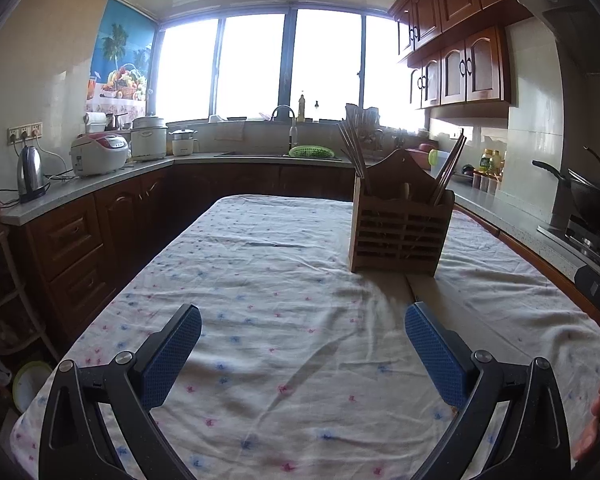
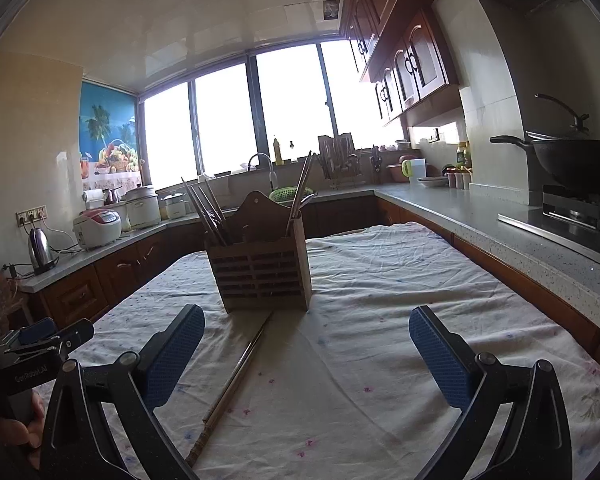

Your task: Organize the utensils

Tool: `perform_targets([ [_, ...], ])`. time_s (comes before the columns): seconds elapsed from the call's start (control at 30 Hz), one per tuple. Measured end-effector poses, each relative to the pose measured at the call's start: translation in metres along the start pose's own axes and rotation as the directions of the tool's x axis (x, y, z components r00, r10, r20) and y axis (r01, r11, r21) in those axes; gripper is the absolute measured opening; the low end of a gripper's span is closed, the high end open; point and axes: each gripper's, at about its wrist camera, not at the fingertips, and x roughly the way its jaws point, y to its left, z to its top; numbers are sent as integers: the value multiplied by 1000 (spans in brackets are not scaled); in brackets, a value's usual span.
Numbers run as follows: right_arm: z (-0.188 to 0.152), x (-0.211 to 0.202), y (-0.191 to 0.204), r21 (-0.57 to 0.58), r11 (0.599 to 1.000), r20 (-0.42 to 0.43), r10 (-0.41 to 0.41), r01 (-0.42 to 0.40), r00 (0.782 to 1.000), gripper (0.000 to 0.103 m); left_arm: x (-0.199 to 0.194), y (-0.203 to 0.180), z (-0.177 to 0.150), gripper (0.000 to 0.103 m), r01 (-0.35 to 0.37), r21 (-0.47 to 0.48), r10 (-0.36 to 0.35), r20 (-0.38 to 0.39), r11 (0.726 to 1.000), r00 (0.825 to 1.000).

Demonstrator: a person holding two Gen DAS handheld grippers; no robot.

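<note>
Right wrist view first: we see our right gripper [image 2: 306, 354] held low over the table, its blue padded fingers [image 2: 440, 360] spread wide with nothing between them. Just ahead of it a pair of chopsticks [image 2: 236, 380] lies flat on the flowered tablecloth [image 2: 380, 272], slanting from near the left finger up toward the base of the wooden utensil holder [image 2: 264, 272]. That holder stands upright on the cloth, with more chopsticks [image 2: 206, 210] sticking out of its top on both sides. At the left edge we catch our left gripper [image 2: 48, 338] from the side. From the left wrist view, our left gripper [image 1: 302, 354] also hovers above the cloth with its fingers [image 1: 172, 356] wide apart and empty, and the holder sits ahead and to the right. Beyond the table we see the counter [image 2: 480, 208], a wok [image 2: 580, 160] on the stove, a rice cooker [image 1: 99, 153], a kettle [image 1: 30, 174] and the bright windows [image 1: 260, 64]
</note>
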Motion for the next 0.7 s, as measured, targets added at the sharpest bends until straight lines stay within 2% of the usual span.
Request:
perform_targets([
  [0.7, -11, -4, -7, 25, 1000, -27, 3, -3, 1000, 103, -7, -8, -8, 102, -16, 31, 16, -15, 999, 1000],
])
